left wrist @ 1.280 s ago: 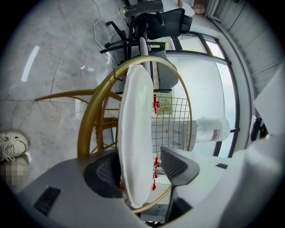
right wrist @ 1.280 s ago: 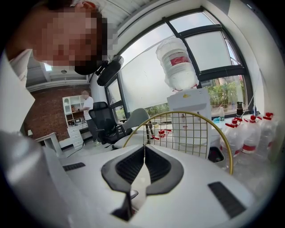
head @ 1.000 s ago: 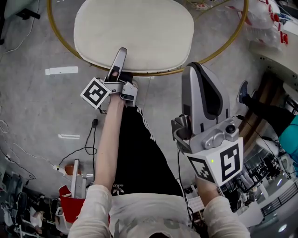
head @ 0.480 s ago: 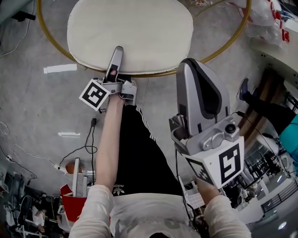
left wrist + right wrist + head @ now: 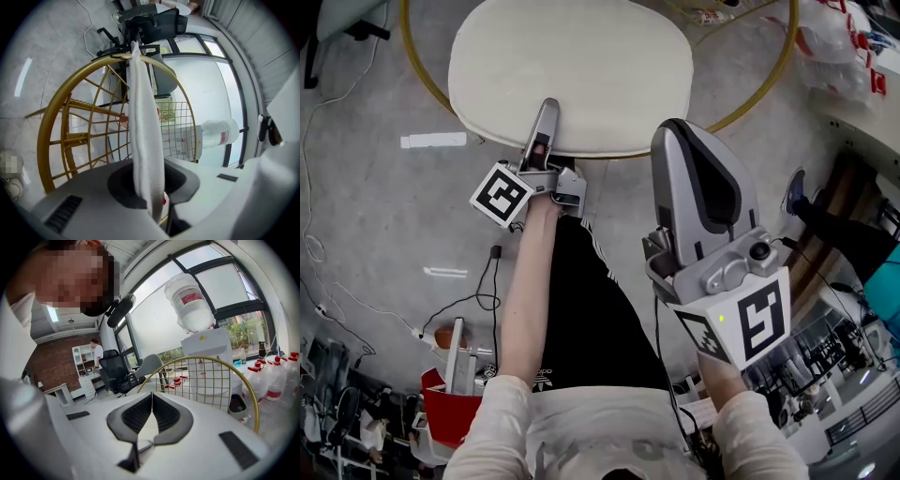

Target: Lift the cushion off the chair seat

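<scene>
Soft, rounded cream cushion point(image 5: 572, 75) on gold wire chair frame point(image 5: 42, 140)

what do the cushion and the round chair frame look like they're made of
Cushion: off-white fabric over soft padding, probably foam. It looks matte and slightly fuzzy, with a rounded, seamed edge. Chair frame: likely metal tube and wire in a gold finish. The signs are thin rods, a welded-looking grid and a smooth sheen.
</scene>
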Tool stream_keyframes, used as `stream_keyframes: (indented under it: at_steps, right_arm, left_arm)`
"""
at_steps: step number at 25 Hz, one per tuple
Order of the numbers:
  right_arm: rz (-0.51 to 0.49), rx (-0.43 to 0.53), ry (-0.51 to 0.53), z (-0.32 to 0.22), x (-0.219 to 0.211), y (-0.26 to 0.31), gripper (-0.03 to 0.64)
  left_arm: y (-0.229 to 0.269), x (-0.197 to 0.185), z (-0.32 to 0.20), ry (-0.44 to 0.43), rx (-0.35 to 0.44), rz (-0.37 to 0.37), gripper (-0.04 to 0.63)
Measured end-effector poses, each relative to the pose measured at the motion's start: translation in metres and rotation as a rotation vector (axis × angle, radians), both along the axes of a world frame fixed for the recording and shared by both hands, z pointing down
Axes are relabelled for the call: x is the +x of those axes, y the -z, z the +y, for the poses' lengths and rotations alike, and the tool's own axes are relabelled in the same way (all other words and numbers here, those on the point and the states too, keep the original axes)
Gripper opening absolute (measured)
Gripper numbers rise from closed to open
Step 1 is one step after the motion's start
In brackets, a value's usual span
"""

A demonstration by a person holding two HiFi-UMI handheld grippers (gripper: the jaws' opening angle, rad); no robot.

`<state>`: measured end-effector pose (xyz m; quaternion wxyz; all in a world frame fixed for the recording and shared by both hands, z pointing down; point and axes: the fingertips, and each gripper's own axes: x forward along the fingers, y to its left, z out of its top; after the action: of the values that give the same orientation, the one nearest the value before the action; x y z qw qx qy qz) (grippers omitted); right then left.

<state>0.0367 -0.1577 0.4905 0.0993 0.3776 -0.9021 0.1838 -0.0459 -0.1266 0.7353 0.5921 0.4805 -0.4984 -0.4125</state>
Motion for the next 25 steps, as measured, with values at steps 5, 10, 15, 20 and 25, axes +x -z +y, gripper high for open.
stream_keyframes:
  at_steps: [5,10,15,20,25]
  right_arm:
    - [-0.011,0.036,0.028,0.003,-0.009,0.029,0.018]
    - [-0.018,0.107,0.037,0.008,-0.014,0.088,0.018]
    - [-0.081,0.218,-0.005,-0.002,-0.023,0.168,0.018]
    - [-0.137,0.295,-0.054,0.014,-0.014,0.271,0.018]
    - [-0.204,0.480,-0.133,0.022,0.001,0.375,0.018]
  left_arm:
    - [0.038,-0.008,-0.005,0.023,0.033,-0.009,0.052]
    - [0.100,-0.021,-0.003,0.048,0.081,-0.023,0.052]
    - [0.203,-0.051,-0.031,0.090,0.216,-0.012,0.051]
    - [0.336,-0.055,-0.023,0.074,0.321,-0.070,0.051]
    - [0.489,-0.076,-0.033,0.075,0.558,-0.228,0.051]
